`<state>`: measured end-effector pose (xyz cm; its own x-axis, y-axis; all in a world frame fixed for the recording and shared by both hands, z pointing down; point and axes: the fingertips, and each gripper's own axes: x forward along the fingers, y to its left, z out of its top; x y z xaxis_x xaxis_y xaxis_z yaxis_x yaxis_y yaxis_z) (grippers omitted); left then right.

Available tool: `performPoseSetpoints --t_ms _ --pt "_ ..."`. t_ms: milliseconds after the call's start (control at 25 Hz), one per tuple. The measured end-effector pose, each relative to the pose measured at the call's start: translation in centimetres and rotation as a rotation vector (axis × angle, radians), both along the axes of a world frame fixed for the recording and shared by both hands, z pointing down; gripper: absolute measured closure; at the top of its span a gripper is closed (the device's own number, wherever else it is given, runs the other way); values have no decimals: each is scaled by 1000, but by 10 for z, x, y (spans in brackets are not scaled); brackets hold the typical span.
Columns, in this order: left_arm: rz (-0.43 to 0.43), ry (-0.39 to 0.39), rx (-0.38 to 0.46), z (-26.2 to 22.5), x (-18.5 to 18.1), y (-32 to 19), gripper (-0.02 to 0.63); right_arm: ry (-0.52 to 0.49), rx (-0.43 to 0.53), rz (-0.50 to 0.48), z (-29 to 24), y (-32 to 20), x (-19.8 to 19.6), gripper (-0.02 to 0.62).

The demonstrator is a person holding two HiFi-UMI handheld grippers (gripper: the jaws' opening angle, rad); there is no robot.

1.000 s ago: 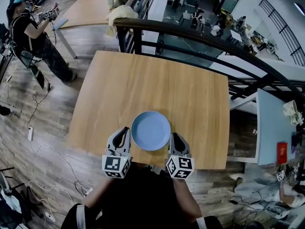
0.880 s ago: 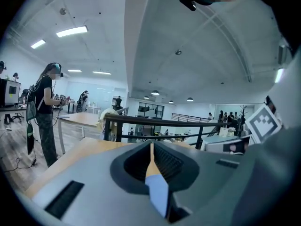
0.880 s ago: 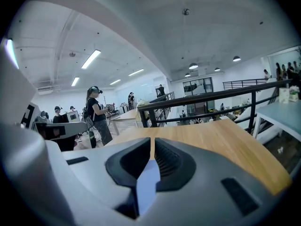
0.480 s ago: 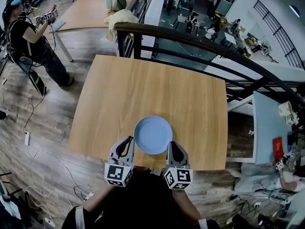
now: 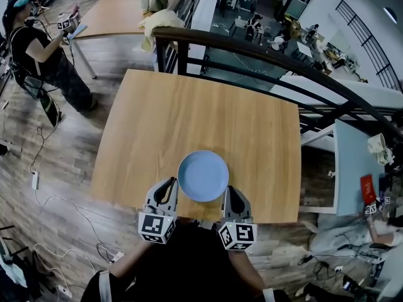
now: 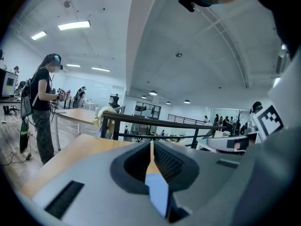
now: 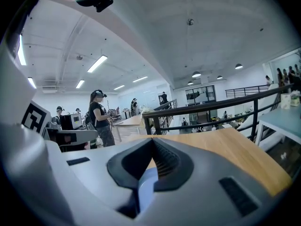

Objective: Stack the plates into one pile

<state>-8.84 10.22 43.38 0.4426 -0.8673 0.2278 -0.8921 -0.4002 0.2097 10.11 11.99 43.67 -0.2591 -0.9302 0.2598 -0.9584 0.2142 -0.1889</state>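
A light blue plate (image 5: 203, 175) lies near the front edge of the wooden table (image 5: 189, 118); I cannot tell whether more plates are under it. My left gripper (image 5: 172, 183) is just off the plate's lower left rim, shut and holding nothing. My right gripper (image 5: 228, 190) is shut and empty just off the lower right rim. In the left gripper view the left gripper (image 6: 151, 146) shows its jaws meeting in a thin line, with a strip of the blue plate (image 6: 158, 192) below them. The right gripper (image 7: 152, 141) likewise has its jaws together above the plate (image 7: 142, 188).
A black railing (image 5: 264, 52) runs past the table's far edge. A person (image 5: 38, 46) holding grippers stands by another wooden table (image 5: 119, 11) at the far left. A pale blue table (image 5: 356, 168) with a red object (image 5: 368, 187) stands at the right. Cables (image 5: 47, 156) lie on the floor.
Both grippers have drawn back a little from the plate's sides toward the table's front edge. The plate has stayed in place.
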Motion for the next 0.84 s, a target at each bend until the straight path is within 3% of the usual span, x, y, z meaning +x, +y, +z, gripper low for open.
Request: performPoseSetpoints --t_ms 840 --pt "14 -3 -5 1 -3 10 569 1 16 1 -4 6 -8 565"
